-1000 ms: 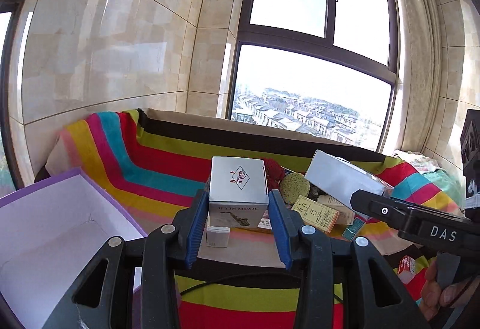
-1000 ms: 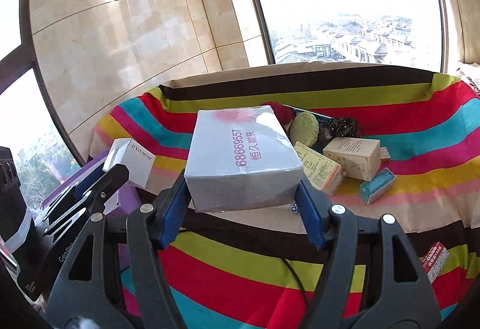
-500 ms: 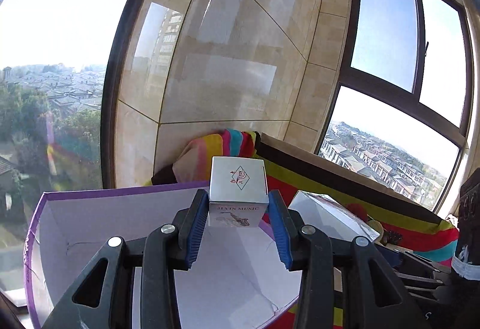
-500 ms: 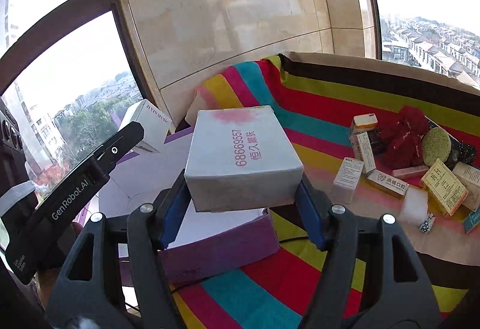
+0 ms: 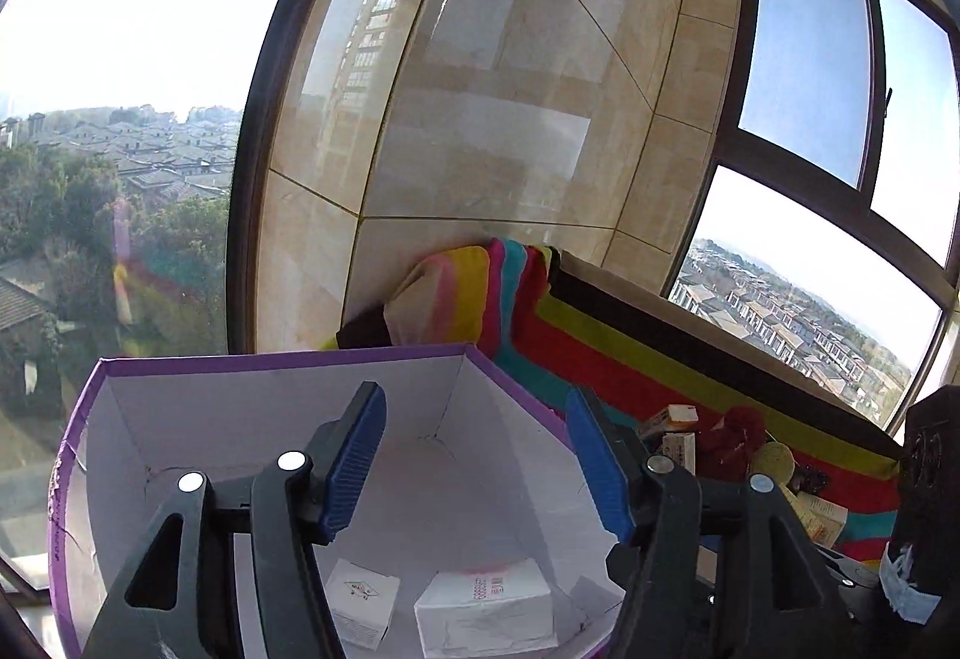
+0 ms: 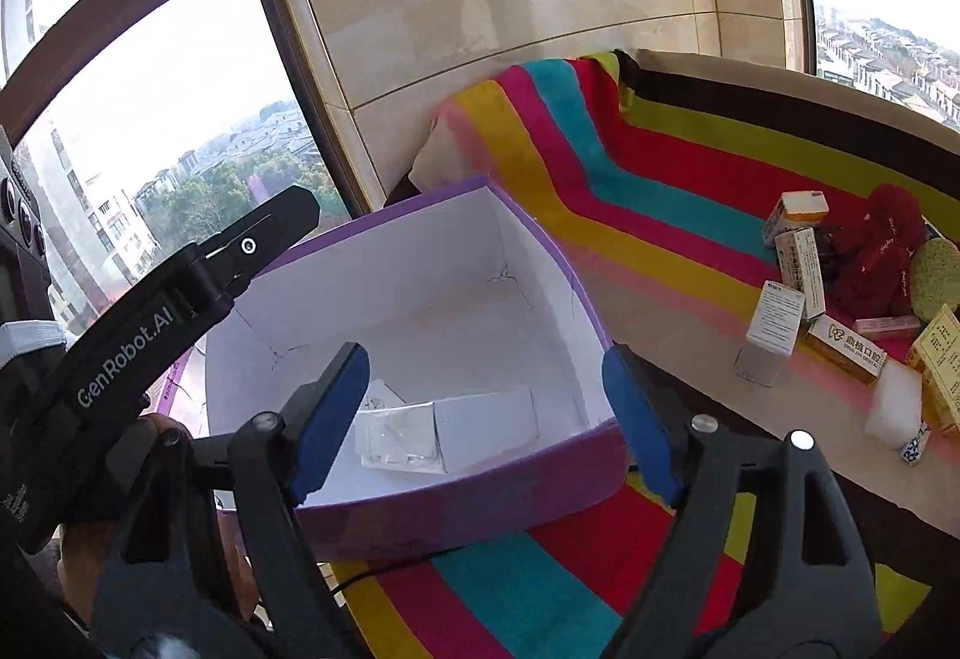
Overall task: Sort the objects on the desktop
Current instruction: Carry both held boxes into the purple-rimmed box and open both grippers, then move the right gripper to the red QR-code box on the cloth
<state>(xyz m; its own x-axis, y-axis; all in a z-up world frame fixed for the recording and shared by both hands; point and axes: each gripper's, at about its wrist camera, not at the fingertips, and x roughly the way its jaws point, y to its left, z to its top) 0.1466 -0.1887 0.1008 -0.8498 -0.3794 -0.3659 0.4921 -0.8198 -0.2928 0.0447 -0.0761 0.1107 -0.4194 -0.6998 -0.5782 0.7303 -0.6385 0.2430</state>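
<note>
Both hand-held grippers, left and right, are held open above the purple-rimmed white cardboard box; below them, apparently two white cartons are seen.

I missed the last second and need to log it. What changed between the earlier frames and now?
Both grippers swung left to the purple bin and let go: the small white box left the left gripper, the larger white box left the right gripper. Both lie inside; both grippers are open. The leftover items stayed on the striped cloth.
</note>
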